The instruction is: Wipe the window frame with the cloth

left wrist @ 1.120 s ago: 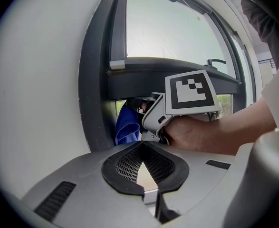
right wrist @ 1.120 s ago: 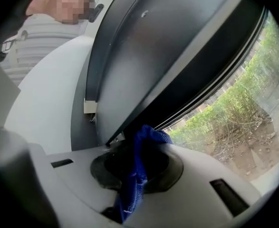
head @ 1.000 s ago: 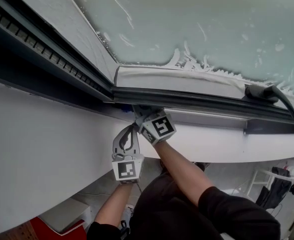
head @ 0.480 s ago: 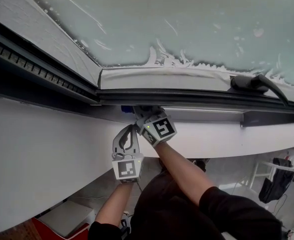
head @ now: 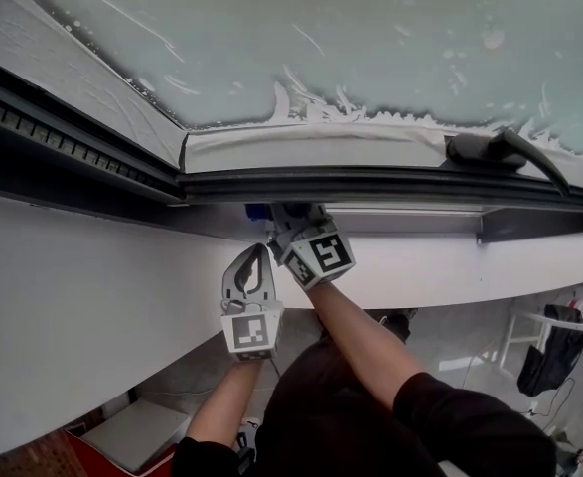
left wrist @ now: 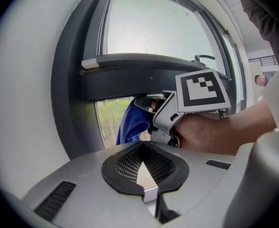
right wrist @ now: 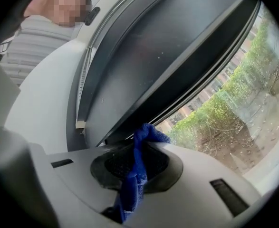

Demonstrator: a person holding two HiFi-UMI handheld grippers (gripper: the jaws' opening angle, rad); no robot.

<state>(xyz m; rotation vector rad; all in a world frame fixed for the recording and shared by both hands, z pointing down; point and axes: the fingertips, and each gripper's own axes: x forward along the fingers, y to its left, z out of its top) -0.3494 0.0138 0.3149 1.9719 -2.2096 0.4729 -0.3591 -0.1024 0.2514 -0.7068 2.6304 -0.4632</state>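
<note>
The blue cloth point(right wrist: 135, 175) is clamped in my right gripper point(right wrist: 139, 148), and its bunched top presses against the underside of the dark window frame point(right wrist: 168, 56). In the head view the right gripper point(head: 283, 211) reaches up to the frame's bottom rail point(head: 420, 185), with a bit of cloth point(head: 258, 210) showing at its left. My left gripper point(head: 253, 256) hangs just below and to the left, shut and empty, over the white sill. In the left gripper view its jaws point(left wrist: 141, 148) point at the cloth point(left wrist: 132, 125) and the right gripper point(left wrist: 146, 101).
A dark window handle point(head: 490, 149) lies on the frame to the right. The glass point(head: 370, 48) above carries white streaks and foam along its lower edge. A broad white sill point(head: 92, 286) runs below the frame. A ribbed dark track point(head: 53, 127) slants off at the left.
The right gripper with the cloth has slid a little to the right along the frame, away from the frame's corner and toward the handle. The left gripper stays beside it, still shut.
</note>
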